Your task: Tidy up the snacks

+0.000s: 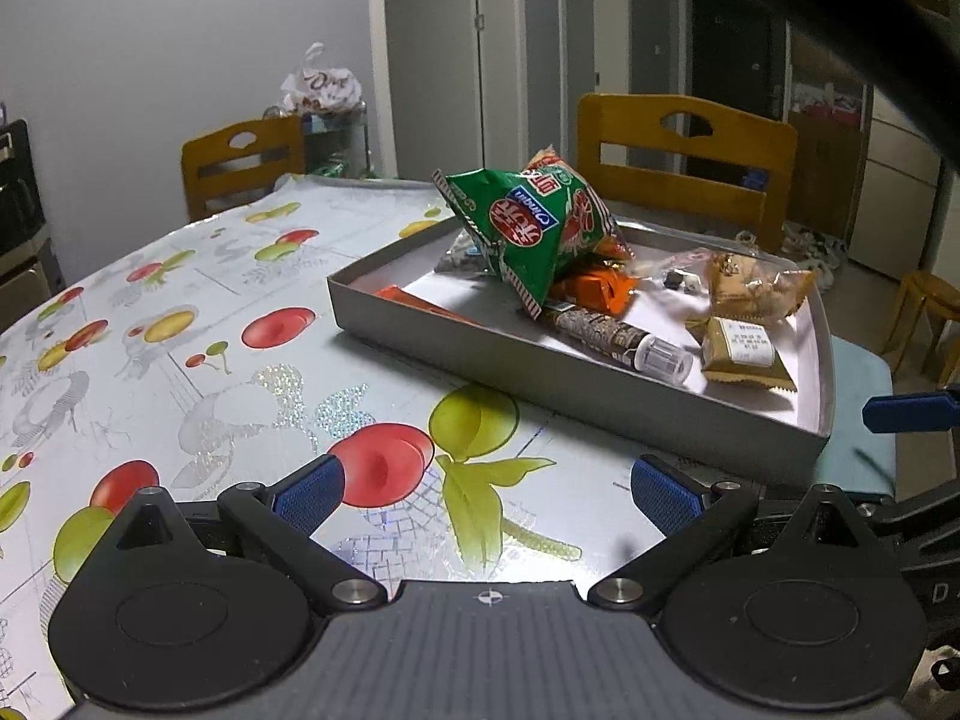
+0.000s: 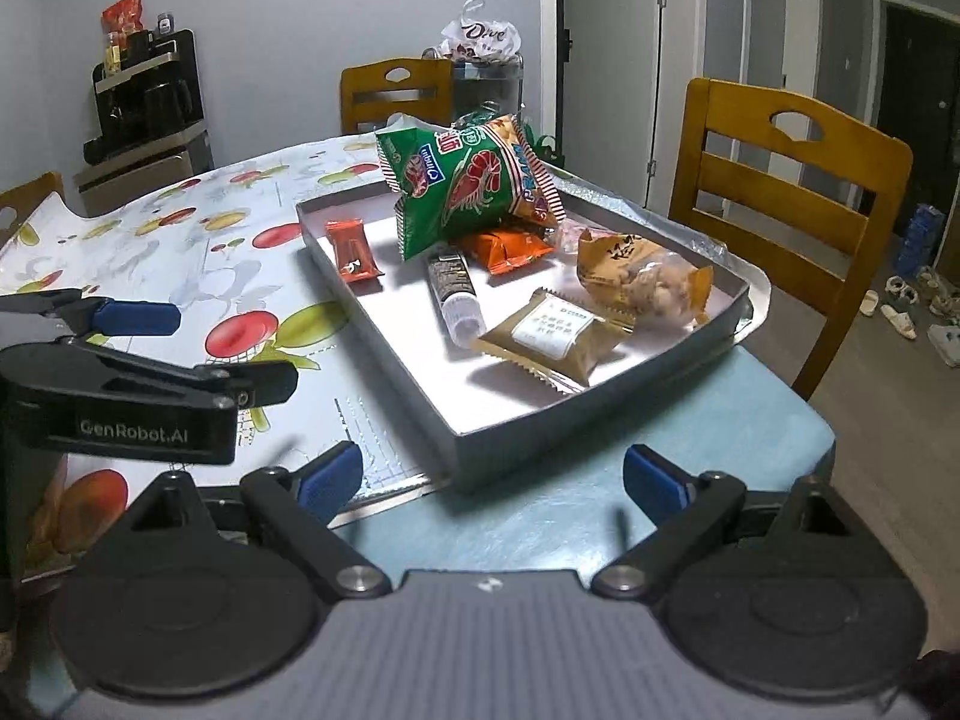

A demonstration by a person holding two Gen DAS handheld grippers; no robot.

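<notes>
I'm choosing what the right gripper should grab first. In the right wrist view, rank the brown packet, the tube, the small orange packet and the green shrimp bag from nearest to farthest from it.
1. Brown packet: near right part of the tray.
2. Tube: centre, just behind the brown packet.
3. Small orange packet: left side.
4. Green shrimp bag: back, atop other snacks.

The right gripper is open and empty.

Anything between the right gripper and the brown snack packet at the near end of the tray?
Only the tray's near wall. The brown packet lies just behind it, and the right gripper hangs open before it, so it must come in over the rim.
</notes>
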